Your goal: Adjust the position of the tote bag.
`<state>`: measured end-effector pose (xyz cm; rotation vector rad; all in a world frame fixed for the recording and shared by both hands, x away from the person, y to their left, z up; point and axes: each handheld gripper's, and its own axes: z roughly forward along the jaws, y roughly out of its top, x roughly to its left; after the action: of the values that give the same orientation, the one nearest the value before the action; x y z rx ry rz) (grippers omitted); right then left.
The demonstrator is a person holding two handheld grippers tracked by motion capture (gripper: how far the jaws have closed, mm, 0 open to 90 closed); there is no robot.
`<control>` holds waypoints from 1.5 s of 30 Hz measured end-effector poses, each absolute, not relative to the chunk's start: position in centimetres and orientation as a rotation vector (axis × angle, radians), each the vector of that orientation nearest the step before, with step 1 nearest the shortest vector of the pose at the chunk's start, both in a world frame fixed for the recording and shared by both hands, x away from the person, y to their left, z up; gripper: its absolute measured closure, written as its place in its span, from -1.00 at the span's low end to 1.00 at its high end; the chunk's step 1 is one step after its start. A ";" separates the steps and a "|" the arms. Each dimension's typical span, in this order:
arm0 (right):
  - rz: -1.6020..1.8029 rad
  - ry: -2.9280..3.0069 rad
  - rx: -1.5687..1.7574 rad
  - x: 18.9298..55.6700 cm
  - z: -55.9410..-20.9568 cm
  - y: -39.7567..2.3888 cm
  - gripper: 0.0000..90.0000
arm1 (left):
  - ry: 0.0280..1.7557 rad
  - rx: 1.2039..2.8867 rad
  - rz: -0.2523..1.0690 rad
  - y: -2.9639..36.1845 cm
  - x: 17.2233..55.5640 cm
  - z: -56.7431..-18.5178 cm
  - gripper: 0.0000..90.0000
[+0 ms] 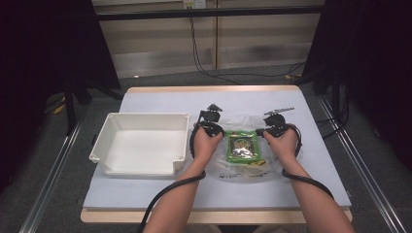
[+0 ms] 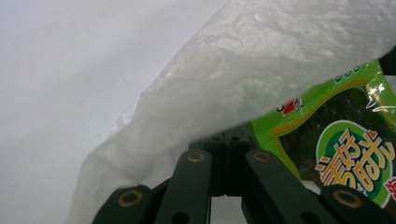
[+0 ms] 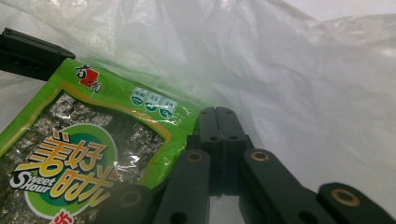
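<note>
Your left gripper [image 1: 210, 127] has its jaws pressed flat together, and in the left gripper view the clear plastic bag [image 2: 261, 70] drapes right over the tips, so it looks pinched on the film, though the exact spot where the pads meet the plastic is hidden under the fold. Just off to the right of those jaws in that same view you've got the green snack packet [image 2: 341, 140], close beside them, partly tucked under the bag's edge. Your right gripper [image 1: 275, 127] is the same story: jaws closed tight, tips poking into the crinkly film in the right gripper view, with the packet sitting right next to the jaws on their left and the rest of the bag billowing up beyond and to the right. I can't tell for sure whether the right tips have film trapped between them or just rest against it. From the high view, the packet lies flat between your two hands, lengthwise away from you, with the bag spread around and under it on the table [image 1: 160, 194]. Further out from your left gripper, on its outer side, sits the white bin [image 1: 104, 141], well apart from the bag. The cables trail back along both your forearms toward the near table edge.
</note>
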<state>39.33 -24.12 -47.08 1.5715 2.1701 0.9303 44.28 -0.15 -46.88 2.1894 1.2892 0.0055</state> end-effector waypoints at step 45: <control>1.044 2.223 1.709 38.5 -47.0 -23.2 0.81 | 1.250 2.244 -0.032 -0.1 43.8 -46.7 1.00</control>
<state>38.46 -23.16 -47.05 1.7089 2.2230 1.0437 43.80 -0.14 -46.71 2.2441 1.2502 -0.0323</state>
